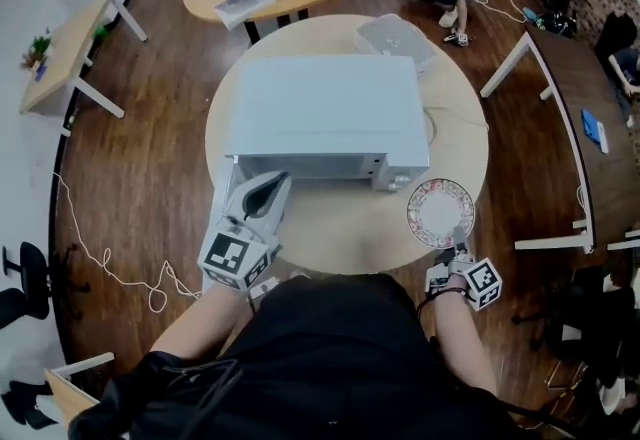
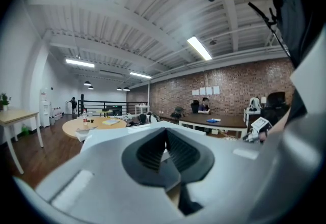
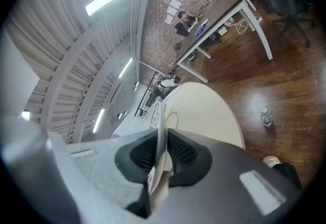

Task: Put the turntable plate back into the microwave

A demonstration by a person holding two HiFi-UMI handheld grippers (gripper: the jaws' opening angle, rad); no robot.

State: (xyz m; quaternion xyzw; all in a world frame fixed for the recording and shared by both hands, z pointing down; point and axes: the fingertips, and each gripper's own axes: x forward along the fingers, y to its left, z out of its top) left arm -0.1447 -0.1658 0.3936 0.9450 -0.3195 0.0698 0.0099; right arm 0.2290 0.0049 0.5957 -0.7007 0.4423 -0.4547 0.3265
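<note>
- The turntable plate (image 1: 440, 211) sits at the lower right of the head view, just right of the microwave's front corner and above the desk's near edge; whether it rests on the desk or hangs just over it, I cannot tell
- The right gripper (image 1: 458, 246) is clamped on the plate's near rim; in the right gripper view the plate (image 3: 161, 131) shows edge-on as a thin pale sliver pinched between the dark pads (image 3: 183, 154)
- The grip takes one rim only, so the plate's weight hangs out beyond the pads; a quick swing or a slackened squeeze could let it pivot or slide free
- It lies so close to the edge of the desk (image 1: 340, 228) that a slip would likely send it to the wooden floor; it looks breakable
- The microwave (image 1: 325, 113) fills the middle of the head view; no door shows swung outward, so I judge it closed; carrying the plate in now would knock it against the front
- The left gripper (image 1: 268, 190) lies at the microwave's lower left front; its jaws are closed together with nothing between them, as the left gripper view (image 2: 166, 134) shows; it would have to open up before it could take hold of the door
- Tugging at the door could shift the whole oven on the desk, toward the plate
</note>
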